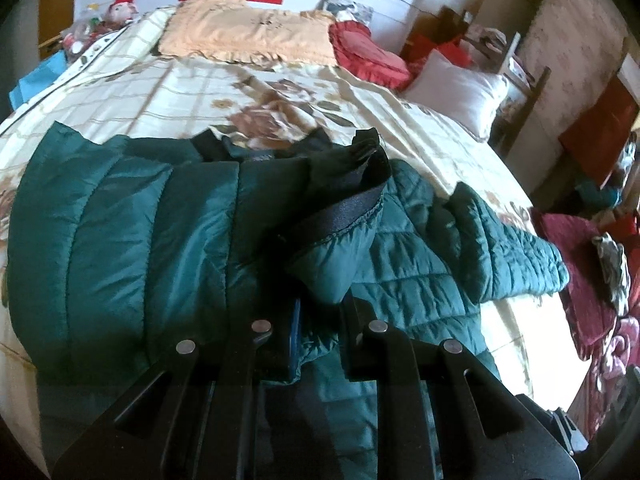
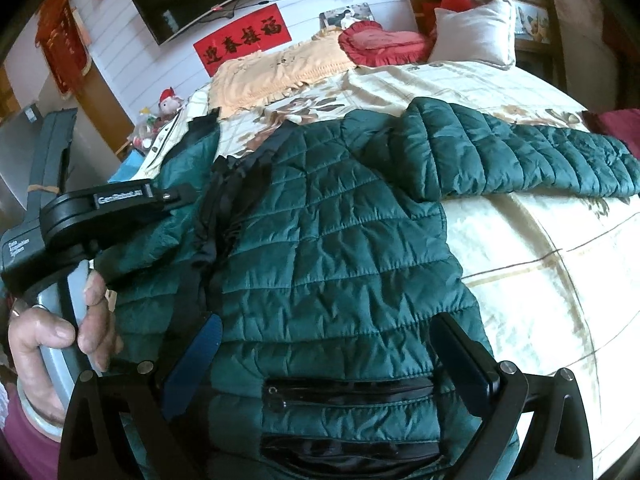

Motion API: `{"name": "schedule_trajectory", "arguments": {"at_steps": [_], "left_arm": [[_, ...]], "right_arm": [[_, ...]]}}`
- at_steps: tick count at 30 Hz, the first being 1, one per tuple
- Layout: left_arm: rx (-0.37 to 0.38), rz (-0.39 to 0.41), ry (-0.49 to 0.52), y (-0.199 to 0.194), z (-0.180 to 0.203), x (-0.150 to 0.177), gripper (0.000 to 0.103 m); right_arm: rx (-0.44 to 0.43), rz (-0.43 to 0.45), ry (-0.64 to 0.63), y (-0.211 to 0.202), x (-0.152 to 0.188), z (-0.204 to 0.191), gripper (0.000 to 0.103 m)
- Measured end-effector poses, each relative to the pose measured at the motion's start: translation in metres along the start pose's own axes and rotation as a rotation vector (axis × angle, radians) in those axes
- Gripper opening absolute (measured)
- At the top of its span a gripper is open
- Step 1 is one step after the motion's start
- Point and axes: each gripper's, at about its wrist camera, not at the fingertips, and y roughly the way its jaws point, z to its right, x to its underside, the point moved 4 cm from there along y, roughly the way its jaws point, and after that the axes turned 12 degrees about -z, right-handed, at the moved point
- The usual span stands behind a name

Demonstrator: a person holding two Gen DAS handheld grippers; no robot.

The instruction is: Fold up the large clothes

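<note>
A dark green quilted puffer jacket (image 2: pixel 340 240) lies spread on the bed, one sleeve (image 2: pixel 520 160) stretched to the right. In the left wrist view the jacket (image 1: pixel 120 232) has its left part folded over. My left gripper (image 1: pixel 318 336) is shut on a fold of the jacket with a black-trimmed edge (image 1: pixel 340 208) and holds it raised. It also shows from the side in the right wrist view (image 2: pixel 120 216). My right gripper (image 2: pixel 328 348) is open, its fingers (image 2: pixel 200 352) spread over the jacket's hem near a black zip pocket (image 2: pixel 348 396).
The bed (image 2: pixel 540 280) has a cream floral cover. A peach pillow (image 1: pixel 248 32), red cushion (image 1: pixel 368 52) and white pillow (image 1: pixel 460 88) lie at its head. Red bedding (image 1: pixel 592 300) is piled at the right edge. Toys (image 1: pixel 116 12) sit at the back left.
</note>
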Motion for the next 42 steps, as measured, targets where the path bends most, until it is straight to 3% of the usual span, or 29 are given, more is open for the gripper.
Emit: {"name": "schedule_trajectory", "arguments": {"at_steps": [10,18,26,32,36,37,42], "left_arm": [[-0.041,-0.026,0.014,0.023,0.004,0.003,0.014],[-0.037,-0.031,0.012,0.024,0.003,0.005,0.014],[0.001,-0.034,-0.008,0.021,0.000,0.006,0.014],[0.083,-0.058,-0.027,0.021,-0.003,0.008,0.015],[0.205,-0.084,-0.066,0.018,-0.004,0.010,0.059],[0.228,-0.077,-0.072,0.015,-0.004,0.010,0.064],[0.227,-0.035,-0.062,-0.019,-0.015,0.007,0.065]], "right_arm": [[0.026,-0.013,-0.010,0.004,0.000,0.004,0.103],[0.102,-0.016,-0.018,0.012,-0.007,0.007,0.103],[0.131,-0.041,-0.024,0.024,-0.011,0.007,0.103],[0.141,-0.056,-0.017,0.029,-0.011,0.011,0.103],[0.140,-0.069,-0.005,0.033,-0.010,0.015,0.103],[0.139,-0.071,-0.003,0.033,-0.009,0.015,0.103],[0.133,-0.073,-0.016,0.031,-0.010,0.011,0.103]]}}
